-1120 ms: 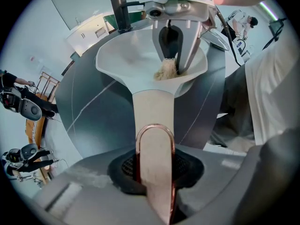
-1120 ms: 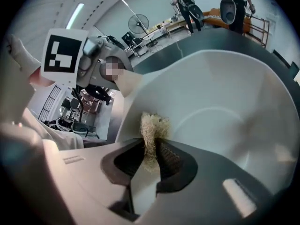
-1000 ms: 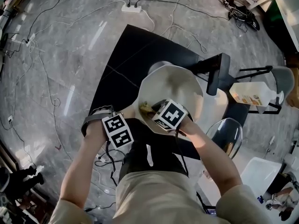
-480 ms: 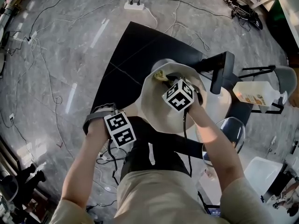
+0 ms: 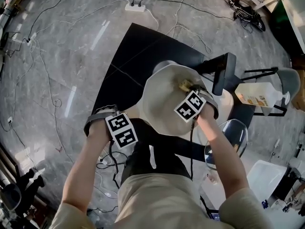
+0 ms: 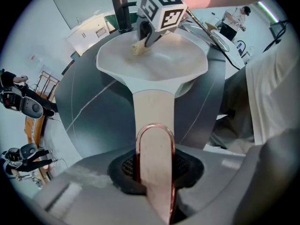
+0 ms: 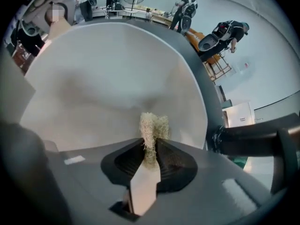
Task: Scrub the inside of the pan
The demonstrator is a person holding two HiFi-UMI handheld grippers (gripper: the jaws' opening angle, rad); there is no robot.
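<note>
Grey marble floor (image 5: 62, 56), crossed by loose cables, with 1 white power strip (image 5: 133, 6) at the far edge. On it stands 1 black table (image 5: 138, 51).

Item 1: pan (image 5: 162, 94), cream-white and wide, above the black table in front of the person. Whether its base rests on the table cannot be told. Its flat handle (image 6: 153, 111), copper-rimmed at the end, points back toward the person.

Item 2: left gripper (image 6: 154, 168), pointing down, its 2 jaws clenched on the end of the handle. Its marker cube (image 5: 121, 131) shows in the head view, left of the pan.

Item 3: right gripper (image 7: 151, 161), angled steeply down into the pan, its 2 jaws clamped on a scrub pad (image 7: 152, 125). Its marker cube (image 5: 189, 106) sits over the pan's right half.

Item 4: scrub pad, pale and fibrous, sticking out past the jaw tips. It lies at the pan's inner surface on the far right side, near the rim.

Item 5: 1 clear bottle (image 5: 257, 97) with a label, right of the pan and apart from it.

Item 6: 1 clear domed lid (image 5: 231, 135), right of the person's right forearm.
</note>
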